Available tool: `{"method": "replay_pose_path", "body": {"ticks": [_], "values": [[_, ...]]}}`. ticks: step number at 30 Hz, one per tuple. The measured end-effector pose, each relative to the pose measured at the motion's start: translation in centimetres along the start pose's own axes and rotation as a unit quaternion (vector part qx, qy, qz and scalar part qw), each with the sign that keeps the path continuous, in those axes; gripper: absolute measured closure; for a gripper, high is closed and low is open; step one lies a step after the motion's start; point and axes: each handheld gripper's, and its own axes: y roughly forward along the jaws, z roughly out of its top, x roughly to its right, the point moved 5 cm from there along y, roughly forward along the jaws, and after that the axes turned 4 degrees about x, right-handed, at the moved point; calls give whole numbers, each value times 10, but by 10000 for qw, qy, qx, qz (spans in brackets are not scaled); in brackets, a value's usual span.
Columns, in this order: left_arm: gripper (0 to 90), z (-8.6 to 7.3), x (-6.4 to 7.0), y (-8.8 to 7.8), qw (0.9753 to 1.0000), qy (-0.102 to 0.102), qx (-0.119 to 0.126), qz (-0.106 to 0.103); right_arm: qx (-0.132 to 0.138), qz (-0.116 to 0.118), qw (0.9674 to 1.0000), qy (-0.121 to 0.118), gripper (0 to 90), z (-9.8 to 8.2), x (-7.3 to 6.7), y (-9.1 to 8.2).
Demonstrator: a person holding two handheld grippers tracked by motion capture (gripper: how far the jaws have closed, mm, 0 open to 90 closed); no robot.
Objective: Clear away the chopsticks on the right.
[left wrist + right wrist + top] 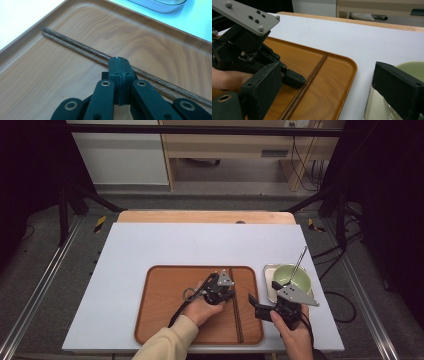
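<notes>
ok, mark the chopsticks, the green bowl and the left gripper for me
chopsticks point(75, 47), left gripper view, mid-length on the pair lying on the tray
green bowl point(295, 276), high view, inner wall
left gripper point(119, 64), left gripper view, tip of the closed fingers

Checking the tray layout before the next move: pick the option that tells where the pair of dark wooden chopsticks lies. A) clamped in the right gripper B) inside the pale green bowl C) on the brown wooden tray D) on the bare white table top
C: the pair of dark wooden chopsticks lies flat, side by side, on the brown wooden tray, just beyond the left gripper, whose jaws are shut.
</notes>
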Motion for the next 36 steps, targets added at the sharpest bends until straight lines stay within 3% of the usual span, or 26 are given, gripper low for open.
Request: {"method": "replay_pose_path", "body": {"ticks": [7,17,24,36], "values": [[899,0,5,0,10000,12,-19,-82,13,-22,10000,19,93,0,2,-1],[900,-3,19,-4,9995,210,-119,-224,21,-38,10000,47,93,1,3,-1],[900,-2,18,-1,9996,8,-8,-286,20,-60,10000,45,93,1,4,-1],[900,4,23,7,9994,-64,54,-340,46,-122,9999,33,93,1,6,-3]]}}
